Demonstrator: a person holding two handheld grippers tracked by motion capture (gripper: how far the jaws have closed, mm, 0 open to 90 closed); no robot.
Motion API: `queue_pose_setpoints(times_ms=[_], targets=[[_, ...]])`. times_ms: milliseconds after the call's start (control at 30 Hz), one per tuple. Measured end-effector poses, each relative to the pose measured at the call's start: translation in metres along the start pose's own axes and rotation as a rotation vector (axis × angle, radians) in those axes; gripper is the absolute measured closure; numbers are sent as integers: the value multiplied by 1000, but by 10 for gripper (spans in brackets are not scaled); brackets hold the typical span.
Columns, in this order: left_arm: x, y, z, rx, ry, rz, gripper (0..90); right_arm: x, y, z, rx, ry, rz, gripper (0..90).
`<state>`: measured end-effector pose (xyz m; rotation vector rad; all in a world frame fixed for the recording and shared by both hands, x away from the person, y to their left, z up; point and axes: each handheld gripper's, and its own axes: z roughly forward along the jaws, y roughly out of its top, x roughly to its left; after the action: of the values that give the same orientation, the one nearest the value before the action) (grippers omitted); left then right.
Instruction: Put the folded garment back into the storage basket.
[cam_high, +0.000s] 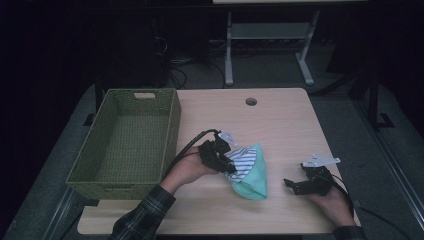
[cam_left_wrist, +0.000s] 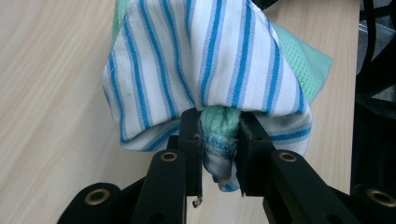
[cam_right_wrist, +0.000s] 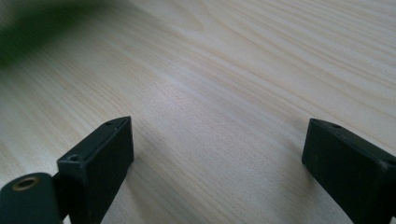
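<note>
The left tongs (cam_left_wrist: 219, 140) are clenched on the bunched cloths (cam_left_wrist: 205, 65), lifting them off the table (cam_high: 280, 120); the right tongs (cam_right_wrist: 217, 154) rest released. Next, the bundle likely goes left into the basket (cam_high: 172, 125) beside the left tongs.

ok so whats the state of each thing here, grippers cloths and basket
left gripper: shut on the bunched cloths
striped cloth: pinched at a gathered fold, draping over the jaws
green cloth: bunched with the striped one, its lower part on the table
right gripper: open, nothing between the jaws
basket: upright on the table, empty
</note>
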<state>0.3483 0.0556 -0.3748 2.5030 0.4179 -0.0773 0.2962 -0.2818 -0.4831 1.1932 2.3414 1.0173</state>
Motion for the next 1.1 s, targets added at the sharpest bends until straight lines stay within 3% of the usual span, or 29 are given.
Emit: queue_pose_setpoints(times_ms=[667,1100], targets=[[8,-2,-53,-50,57,-43,742,0,0,0,5,-2,2,84],[16,-7,-97,-78,102,-72,742,0,0,0,5,-2,2,84]])
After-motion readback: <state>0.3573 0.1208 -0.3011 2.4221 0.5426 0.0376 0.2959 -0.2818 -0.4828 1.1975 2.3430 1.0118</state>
